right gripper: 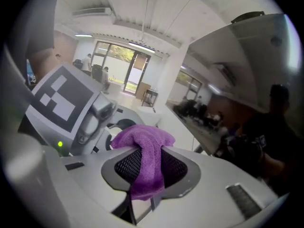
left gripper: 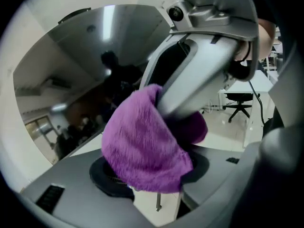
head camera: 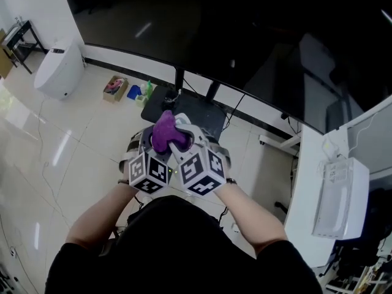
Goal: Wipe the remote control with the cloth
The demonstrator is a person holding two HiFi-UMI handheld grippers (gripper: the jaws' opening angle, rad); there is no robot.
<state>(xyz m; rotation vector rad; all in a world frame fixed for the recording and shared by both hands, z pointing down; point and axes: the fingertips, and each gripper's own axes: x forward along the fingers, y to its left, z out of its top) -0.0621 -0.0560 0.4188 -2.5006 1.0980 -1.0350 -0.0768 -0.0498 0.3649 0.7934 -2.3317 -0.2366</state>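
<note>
In the head view both grippers are held up side by side in front of me, marker cubes toward me. A purple cloth (head camera: 164,133) is bunched on top between them. My right gripper (head camera: 187,141) is shut on the cloth (right gripper: 145,151), which is pinched between its black pads and hangs below them. In the left gripper view the cloth (left gripper: 142,146) covers the gap of my left gripper (left gripper: 154,175), with the right gripper's grey finger (left gripper: 204,75) lying over it. The left jaws stand wide. The cloth hides whatever lies between them, and no remote control shows clearly.
A large dark screen (head camera: 245,35) on a black floor stand (head camera: 184,109) fills the area ahead. A white desk (head camera: 309,219) with a white device (head camera: 340,198) is at the right. A white appliance (head camera: 58,72) and small items (head camera: 116,87) are on the tiled floor at the left.
</note>
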